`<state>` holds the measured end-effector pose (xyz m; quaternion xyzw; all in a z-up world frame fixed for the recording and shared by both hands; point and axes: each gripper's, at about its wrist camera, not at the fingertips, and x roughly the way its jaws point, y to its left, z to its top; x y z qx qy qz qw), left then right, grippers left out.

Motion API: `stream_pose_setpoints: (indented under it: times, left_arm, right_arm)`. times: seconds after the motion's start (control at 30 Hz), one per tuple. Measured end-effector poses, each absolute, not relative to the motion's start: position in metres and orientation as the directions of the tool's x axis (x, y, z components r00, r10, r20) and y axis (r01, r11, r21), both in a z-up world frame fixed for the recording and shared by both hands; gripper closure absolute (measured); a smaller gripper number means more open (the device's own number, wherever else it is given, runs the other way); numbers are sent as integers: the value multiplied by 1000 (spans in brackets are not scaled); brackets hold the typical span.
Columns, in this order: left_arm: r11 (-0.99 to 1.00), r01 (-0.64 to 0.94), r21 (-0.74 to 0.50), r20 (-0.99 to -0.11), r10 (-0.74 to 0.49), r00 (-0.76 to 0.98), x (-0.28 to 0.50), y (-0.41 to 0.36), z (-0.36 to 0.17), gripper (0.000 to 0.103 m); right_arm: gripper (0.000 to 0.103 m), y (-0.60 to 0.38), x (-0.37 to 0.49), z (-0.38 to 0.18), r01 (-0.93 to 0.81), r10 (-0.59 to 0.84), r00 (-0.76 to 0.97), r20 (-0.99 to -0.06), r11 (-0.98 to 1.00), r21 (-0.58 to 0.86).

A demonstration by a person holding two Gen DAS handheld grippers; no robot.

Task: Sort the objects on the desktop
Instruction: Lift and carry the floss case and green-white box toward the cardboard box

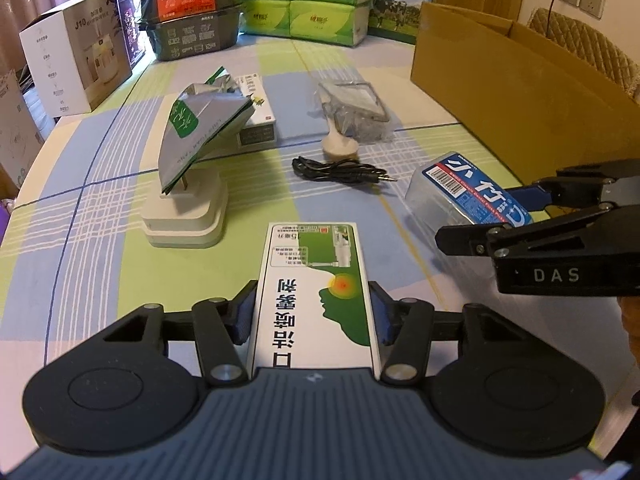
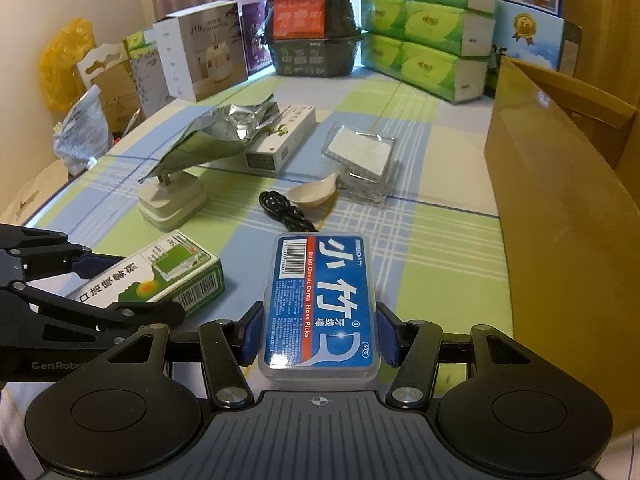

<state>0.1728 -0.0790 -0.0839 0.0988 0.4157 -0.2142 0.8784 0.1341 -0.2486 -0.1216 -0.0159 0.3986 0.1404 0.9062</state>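
The left gripper [image 1: 313, 312] is closed on a green and white spray box [image 1: 316, 284]; both blue pads press the long sides of the box, which sticks out forward over the checked tablecloth [image 1: 100, 200]. The right gripper [image 2: 320, 330] clamps a clear dental floss case [image 2: 320, 300] with a blue label in the same way, one pad on each side. In the right wrist view the spray box [image 2: 160, 276] is to the left of the floss case, near it.

Beyond the floss case lies a coiled black cable [image 2: 284, 210], and just behind the cable a cream spoon [image 2: 314, 194]. The handle of the spoon reaches to a clear plastic packet [image 2: 364, 160], a little farther. To the left of the cable stands a white charger [image 2: 174, 202], and a silver foil pouch [image 2: 218, 136] leans over it. Behind the pouch is a long white carton [image 2: 284, 138]. To the right of the floss case, a big cardboard box [image 2: 560, 208] stands open. At the far edge, behind the carton, green tissue packs [image 2: 424, 28] are stacked.
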Motion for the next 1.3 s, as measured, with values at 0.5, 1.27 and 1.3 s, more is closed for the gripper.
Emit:
stream_pose_setpoints:
  times: [0.5, 1.27, 1.3]
  left_arm:
    - [895, 445, -33, -747, -318, 584, 132, -79, -63, 52]
    - [868, 481, -124, -607, -450, 655, 75, -180, 58, 52]
    - [862, 490, -127, -602, -460, 653, 74, -188, 61, 52]
  right_arm:
    - [50, -259, 84, -95, -222, 205, 697, -687, 973, 65]
    - [50, -377, 18, 39, -47, 42, 847, -531, 999, 4]
    - [50, -385, 17, 41, -35, 31, 847, -530, 999, 2]
